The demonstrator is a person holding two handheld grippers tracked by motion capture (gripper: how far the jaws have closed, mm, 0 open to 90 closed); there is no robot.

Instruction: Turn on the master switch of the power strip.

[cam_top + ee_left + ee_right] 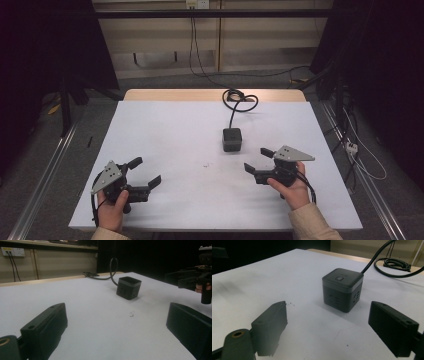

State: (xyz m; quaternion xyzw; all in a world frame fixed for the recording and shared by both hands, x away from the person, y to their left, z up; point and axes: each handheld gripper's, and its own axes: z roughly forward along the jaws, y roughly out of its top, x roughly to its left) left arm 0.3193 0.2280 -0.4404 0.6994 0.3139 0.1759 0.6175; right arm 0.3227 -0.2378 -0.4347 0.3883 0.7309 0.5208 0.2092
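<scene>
on the white tabletop [165, 130], a little right of centre and toward the far side, sits a dark cube-shaped power strip [232, 139], upright on its base. its black cord [237, 102] runs from the cube toward the far edge and coils there in a loop. the left tool [146, 172] is held by a hand [111, 207] near the front left corner, jaws spread wide with nothing between them. the right tool [259, 160] is held by the other hand [292, 190] at the front right, jaws likewise apart and empty, just in front of the cube.

the right gripper view brings out a small button on the cube's top [339, 278] and socket slots on its side faces, which the high view leaves too small to tell. the left gripper view shows a wall outlet [13, 251] behind the tabletop, the right tool [193, 280] at its right edge, and small dark specks [131, 313] on the surface near the cube.
</scene>
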